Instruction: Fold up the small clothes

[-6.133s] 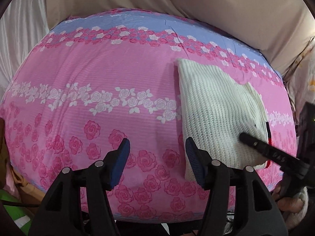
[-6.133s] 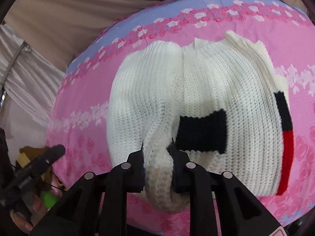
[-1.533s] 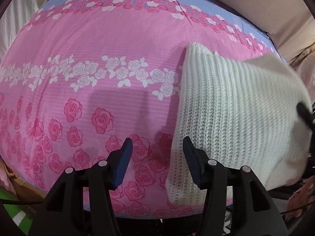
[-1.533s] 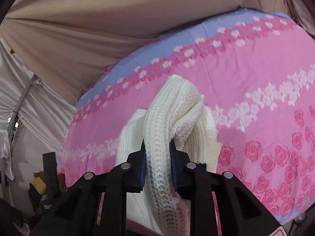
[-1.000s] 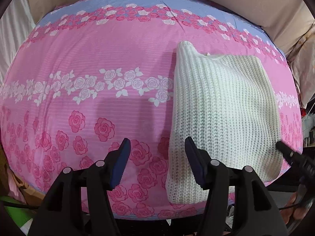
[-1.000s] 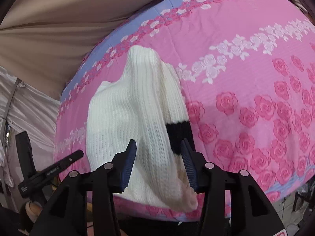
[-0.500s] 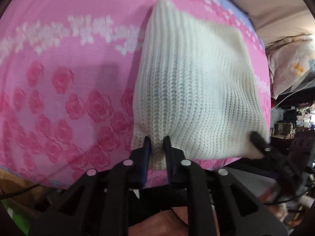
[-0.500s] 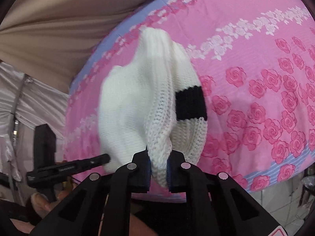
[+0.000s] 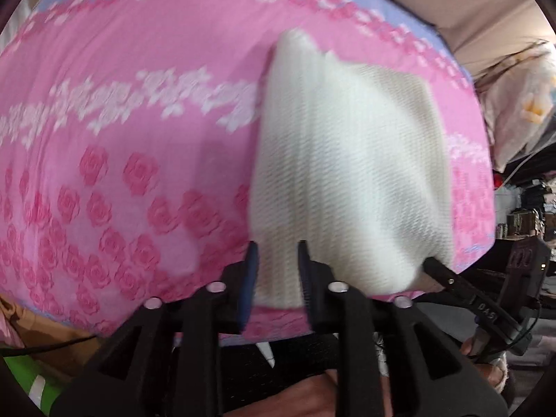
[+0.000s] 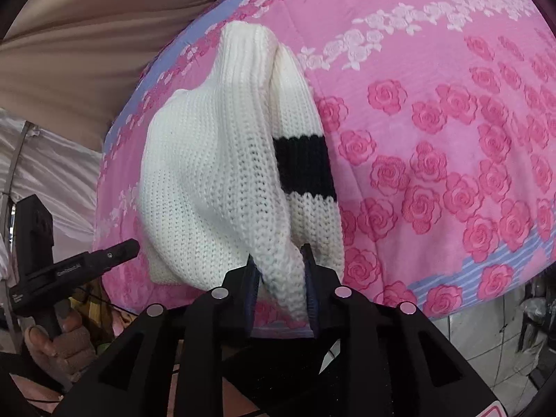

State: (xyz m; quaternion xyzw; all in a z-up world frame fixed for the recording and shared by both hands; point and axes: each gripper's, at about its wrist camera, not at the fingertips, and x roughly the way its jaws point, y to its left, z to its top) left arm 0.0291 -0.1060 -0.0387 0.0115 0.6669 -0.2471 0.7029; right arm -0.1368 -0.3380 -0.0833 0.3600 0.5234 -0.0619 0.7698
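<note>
Both claws loosened around sweater [image 10: 208,180].

You work over a bed [image 10: 451,69] spread with a pink sheet printed with roses, a white flower band and a lilac stripe along its edges. Behind it hangs a beige curtain [image 10: 87,34]; to your left, pale white drapery [image 10: 52,173] on a metal pole. At right you see pale floor tiles [image 10: 486,330] below the bed's edge, and in the left view cluttered shelves [image 9: 528,208] in dim light.
</note>
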